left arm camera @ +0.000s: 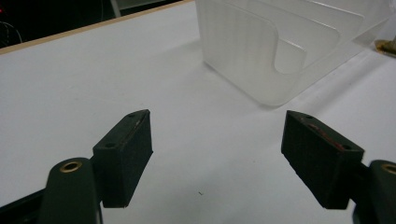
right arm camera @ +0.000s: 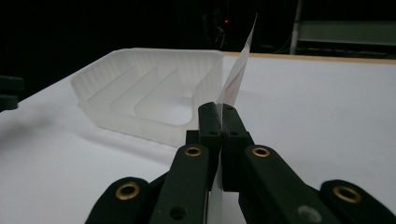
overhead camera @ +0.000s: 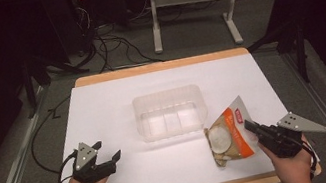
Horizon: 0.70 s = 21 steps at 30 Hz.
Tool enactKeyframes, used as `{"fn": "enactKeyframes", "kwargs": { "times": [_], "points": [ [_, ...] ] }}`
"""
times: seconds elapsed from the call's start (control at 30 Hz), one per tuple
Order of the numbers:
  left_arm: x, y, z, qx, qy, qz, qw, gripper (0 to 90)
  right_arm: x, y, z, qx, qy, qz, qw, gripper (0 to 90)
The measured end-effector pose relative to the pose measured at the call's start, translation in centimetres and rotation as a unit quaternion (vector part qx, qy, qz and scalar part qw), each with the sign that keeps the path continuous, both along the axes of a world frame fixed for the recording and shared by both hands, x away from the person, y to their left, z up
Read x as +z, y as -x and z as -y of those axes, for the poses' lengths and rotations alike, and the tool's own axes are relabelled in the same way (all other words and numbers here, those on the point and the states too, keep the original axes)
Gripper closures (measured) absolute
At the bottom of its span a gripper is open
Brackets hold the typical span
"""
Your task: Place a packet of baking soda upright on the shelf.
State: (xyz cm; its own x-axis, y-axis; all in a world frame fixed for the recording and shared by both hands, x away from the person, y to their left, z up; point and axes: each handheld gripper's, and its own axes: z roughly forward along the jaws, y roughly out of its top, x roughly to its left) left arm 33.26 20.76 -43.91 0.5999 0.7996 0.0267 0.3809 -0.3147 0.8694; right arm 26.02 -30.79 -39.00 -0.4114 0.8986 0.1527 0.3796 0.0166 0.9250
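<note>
The right hand-held gripper [overhead camera: 252, 128] has its jaws pressed together on the edge of an orange and white snack packet [overhead camera: 230, 135], which the right gripper view shows as a thin sheet rising edge-on from between the closed pads. In the high view the packet sits just right of and nearer than the clear plastic container [overhead camera: 171, 112], its near-left end resting on the white tabletop [overhead camera: 103, 107] and its far-right corner lifted. The packet's long axis runs diagonally, from the near-left end up towards the far-right corner, which points away from the person. A round pale picture shows on its face; the printing is too small to read.

The container stands upright at the middle of the tabletop, open side up, with low ribs dividing its inside into what look like three compartments, though the clear walls make that hard to be sure of. Its long axis runs left to right.

The left hand-held gripper [overhead camera: 109, 151] lies left of the container and nearer the person, well apart from it, jaws standing wide with nothing between them, pointing towards the container's near-left corner
</note>
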Motion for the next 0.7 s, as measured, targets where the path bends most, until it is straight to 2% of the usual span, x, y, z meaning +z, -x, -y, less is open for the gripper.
{"fn": "enactKeyframes", "kwargs": {
  "times": [0.13, 0.17, 0.2, 0.3, 0.43, 0.53, 0.57, 0.6, 0.63, 0.7],
  "points": [
    [0.0, 0.0, 0.0, 0.002, -0.001, 0.0, 1.0, 25.2, 0.8, -0.8, 0.2, -0.013, 0.026, 0.013, 0.9995, 90.0],
    [0.0, -0.1, 0.0, 0.002, -0.001, 0.0, 1.0, 25.2, 1.2, -1.5, 0.0, -0.017, 0.036, 0.014, 0.9991, 90.0],
    [0.0, -0.1, -0.1, 0.002, -0.001, -0.001, 1.0, 25.2, 1.2, -1.5, 0.0, -0.017, 0.036, 0.014, 0.9991, 90.0],
    [0.0, -0.1, -0.1, 0.003, 0.001, -0.002, 1.0, 25.2, 1.9, -2.9, -0.4, -0.022, 0.049, 0.02, 0.9984, 90.0],
    [0.0, 0.0, -0.3, 0.005, 0.004, -0.001, 1.0, 25.2, 2.4, -4.1, -0.8, -0.031, 0.042, 0.029, 0.9982, 90.0],
    [-0.1, -0.1, -0.3, 0.005, 0.004, -0.003, 1.0, 25.2, 2.0, -4.3, -0.9, -0.038, 0.037, 0.035, 0.998, 90.0],
    [-0.2, -0.1, -0.3, 0.005, 0.002, -0.004, 1.0, 25.2, 1.4, -4.3, -0.8, -0.037, 0.02, 0.041, 0.9983, 88.9],
    [-0.2, -0.1, -0.2, 0.003, 0.002, -0.005, 1.0, 25.2, 1.4, -4.3, -0.8, -0.037, 0.02, 0.041, 0.9983, 88.9],
    [-0.2, -0.1, -0.1, 0.002, 0.0, -0.006, 1.0, 25.2, 1.3, -4.1, -0.8, -0.032, 0.02, 0.043, 0.9983, 82.5],
    [-0.2, -0.1, 0.0, -0.002, -0.004, -0.006, 1.0, 25.2, 1.2, -4.0, -0.8, -0.028, 0.017, 0.047, 0.9984, 81.3]
  ]
}}
